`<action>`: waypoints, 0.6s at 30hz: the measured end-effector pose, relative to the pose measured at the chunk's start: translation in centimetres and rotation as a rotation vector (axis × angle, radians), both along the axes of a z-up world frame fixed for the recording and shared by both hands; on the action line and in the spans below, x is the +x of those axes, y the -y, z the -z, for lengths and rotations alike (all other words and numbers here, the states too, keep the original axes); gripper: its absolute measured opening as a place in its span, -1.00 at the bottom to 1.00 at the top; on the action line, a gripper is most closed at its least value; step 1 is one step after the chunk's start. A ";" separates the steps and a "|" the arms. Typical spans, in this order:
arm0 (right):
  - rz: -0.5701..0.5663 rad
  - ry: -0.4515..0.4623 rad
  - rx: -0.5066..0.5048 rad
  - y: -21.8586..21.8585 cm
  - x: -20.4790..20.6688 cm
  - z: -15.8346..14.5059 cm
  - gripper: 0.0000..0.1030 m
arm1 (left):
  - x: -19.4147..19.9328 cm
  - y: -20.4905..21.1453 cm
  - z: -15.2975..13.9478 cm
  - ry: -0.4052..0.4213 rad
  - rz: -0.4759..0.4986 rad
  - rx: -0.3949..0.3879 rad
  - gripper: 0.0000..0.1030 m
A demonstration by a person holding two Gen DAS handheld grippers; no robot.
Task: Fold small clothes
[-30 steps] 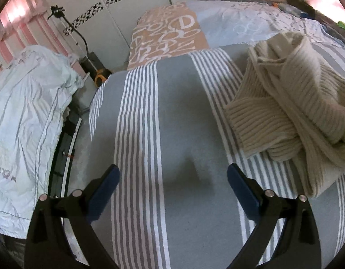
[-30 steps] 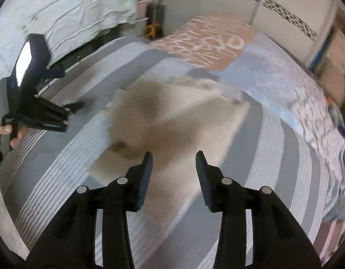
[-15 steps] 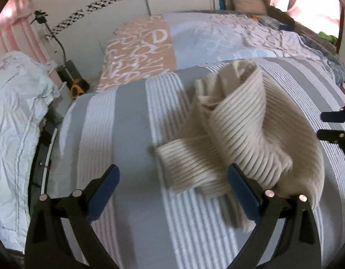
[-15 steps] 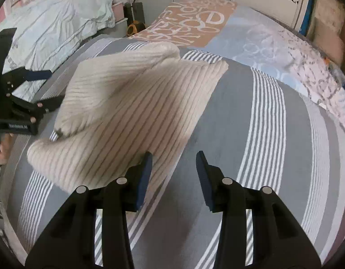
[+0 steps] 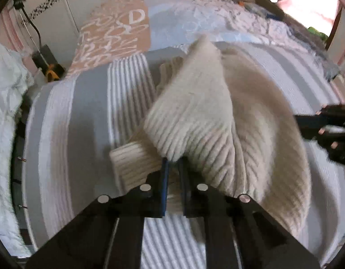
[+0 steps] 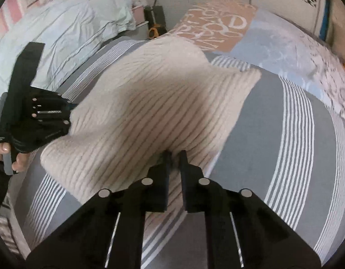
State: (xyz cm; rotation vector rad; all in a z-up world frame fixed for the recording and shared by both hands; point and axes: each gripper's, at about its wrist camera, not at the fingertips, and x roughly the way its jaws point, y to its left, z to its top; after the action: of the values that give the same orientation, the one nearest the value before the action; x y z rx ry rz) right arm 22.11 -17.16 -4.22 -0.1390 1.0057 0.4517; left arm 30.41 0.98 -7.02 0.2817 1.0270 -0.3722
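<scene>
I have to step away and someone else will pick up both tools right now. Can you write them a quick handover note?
Left tool: shut on the cream knit sweater, near its ribbed cuff.
Right tool: shut on the sweater's other edge.
The sweater is bunched and partly raised between both tools over the striped grey bedspread.
Done: both edges gripped.
Left: spread it flat, then probably fold sleeves in and fold it over. No fold made yet.

A bed with a grey, white-striped cover (image 6: pixel 284 139) carries a cream ribbed sweater (image 6: pixel 150 103); patterned bedding (image 6: pixel 273 38) lies beyond.
</scene>
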 end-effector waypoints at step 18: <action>0.134 0.022 0.055 4.6 1.1 -1.9 -0.18 | -2.8 -4.1 -2.7 0.154 -0.080 -0.011 0.58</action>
State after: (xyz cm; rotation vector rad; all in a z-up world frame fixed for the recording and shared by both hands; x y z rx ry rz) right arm 23.26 -21.77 -2.30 -0.0269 0.9740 0.3540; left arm 27.63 5.06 -4.30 0.2544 0.8823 -0.2800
